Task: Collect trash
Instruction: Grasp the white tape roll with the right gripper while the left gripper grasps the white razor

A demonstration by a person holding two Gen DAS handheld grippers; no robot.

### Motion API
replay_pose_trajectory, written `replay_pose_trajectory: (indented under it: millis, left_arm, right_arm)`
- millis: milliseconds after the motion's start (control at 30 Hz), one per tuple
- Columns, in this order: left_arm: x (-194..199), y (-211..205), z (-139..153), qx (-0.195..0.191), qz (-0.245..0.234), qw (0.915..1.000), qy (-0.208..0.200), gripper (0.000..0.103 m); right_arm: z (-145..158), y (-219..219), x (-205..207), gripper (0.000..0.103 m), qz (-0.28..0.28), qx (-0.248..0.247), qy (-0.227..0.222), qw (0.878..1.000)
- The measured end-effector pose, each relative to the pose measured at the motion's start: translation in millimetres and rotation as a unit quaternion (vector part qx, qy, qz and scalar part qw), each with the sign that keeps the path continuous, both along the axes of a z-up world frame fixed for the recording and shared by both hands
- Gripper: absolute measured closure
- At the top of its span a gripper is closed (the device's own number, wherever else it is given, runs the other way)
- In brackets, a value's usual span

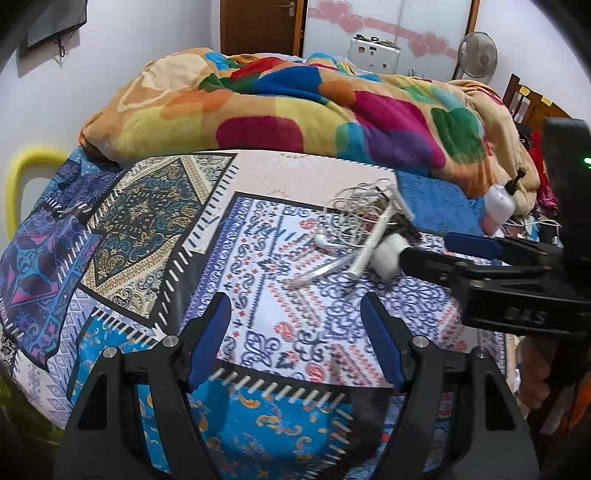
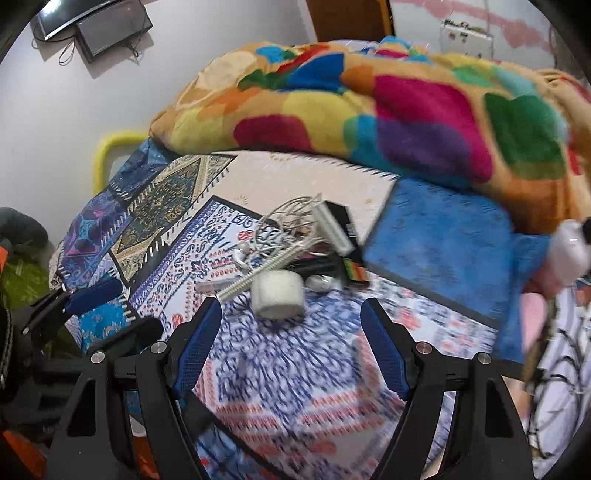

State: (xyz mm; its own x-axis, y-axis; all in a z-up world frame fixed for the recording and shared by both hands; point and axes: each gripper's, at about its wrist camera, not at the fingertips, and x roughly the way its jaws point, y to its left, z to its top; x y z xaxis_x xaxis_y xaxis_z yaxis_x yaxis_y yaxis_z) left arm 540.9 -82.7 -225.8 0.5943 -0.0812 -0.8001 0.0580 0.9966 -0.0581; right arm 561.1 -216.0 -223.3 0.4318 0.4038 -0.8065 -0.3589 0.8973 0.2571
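A heap of clutter lies on the patterned bedsheet [image 2: 295, 369]: a white tape roll [image 2: 277, 294], a white ridged stick [image 2: 255, 273], tangled white earphone cables [image 2: 284, 221], a black box [image 2: 343, 229] and a small white oval item [image 2: 319, 282]. My right gripper [image 2: 291, 347] is open and empty, just short of the tape roll. In the left wrist view the heap [image 1: 365, 229] lies ahead to the right, with the tape roll [image 1: 386, 256] at the right gripper's tips [image 1: 424, 251]. My left gripper [image 1: 295, 343] is open and empty over the sheet.
A bunched multicoloured blanket [image 1: 295, 107] fills the back of the bed. A blue mat [image 2: 443, 254] lies right of the heap, a white-pink bottle [image 2: 565, 251] beyond it. A yellow rail [image 1: 22, 173] stands at the bed's left edge. A fan [image 1: 476, 55] and door [image 1: 258, 26] are behind.
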Motion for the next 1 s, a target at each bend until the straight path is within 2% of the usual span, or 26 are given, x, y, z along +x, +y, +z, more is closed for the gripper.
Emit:
replay_pose_trajectory:
  millis: [33, 133, 200, 233, 267, 333, 567, 667, 767, 867, 933, 1000]
  left_arm:
    - [1.6, 1.8, -1.7, 0.001, 0.002, 1.0000, 0.000, 0.031]
    - [6.4, 6.5, -5.2, -0.009, 0.005, 0.9999, 0.003, 0.031]
    - [8.4, 7.6, -6.3, -0.011, 0.009, 0.9999, 0.002, 0.031]
    - [9.8, 7.6, -7.3, -0.012, 0.008, 0.9999, 0.003, 0.031]
    - [11.4, 7.3, -8.5, -0.013, 0.005, 0.9999, 0.004, 0.031]
    - [15.3, 5.0, -10.4, -0.020, -0.002, 0.9998, 0.010, 0.031]
    - [34.9, -21.9, -15.5, -0.025, -0.049, 0.9981, 0.027, 0.031]
    - [47.6, -38.5, -19.3, -0.038, -0.085, 0.9951, 0.033, 0.031]
    - [63.3, -48.9, -26.3, -0.031, -0.098, 0.9939, 0.040, 0.031]
    - [75.5, -51.8, -31.3, -0.022, -0.101, 0.9937, 0.044, 0.040]
    - [82.4, -50.1, -33.6, -0.040, -0.103, 0.9923, 0.056, 0.045]
    - [83.7, -49.4, -35.1, -0.061, -0.108, 0.9900, 0.068, 0.058]
  right_arm:
    - [-5.2, 3.2, 4.8, 0.029, 0.001, -0.001, 0.007, 1.000]
    - [-18.5, 8.8, 15.7, 0.040, 0.004, 0.003, 0.031, 0.999]
    - [-25.1, 7.3, 18.8, 0.054, 0.008, 0.012, 0.048, 0.999]
    - [-25.7, 5.8, 18.2, 0.057, 0.008, 0.012, 0.049, 0.999]
    - [-24.7, 5.5, 17.4, 0.068, 0.007, 0.010, 0.043, 0.999]
    - [-22.6, 3.5, 14.0, 0.068, 0.014, 0.007, 0.043, 0.999]
    - [-5.1, -23.1, -9.2, 0.068, -0.014, -0.028, 0.009, 0.999]
    - [2.3, -38.4, -13.9, 0.068, -0.030, -0.029, 0.003, 0.999]
    - [5.0, -51.0, -17.3, 0.068, -0.035, -0.028, 0.008, 0.999]
    - [5.4, -51.8, -20.0, 0.068, -0.030, -0.036, 0.005, 0.999]
    - [6.4, -51.0, -22.0, 0.068, -0.027, -0.049, -0.002, 0.998]
    - [7.9, -50.7, -23.6, 0.068, -0.026, -0.053, -0.007, 0.998]
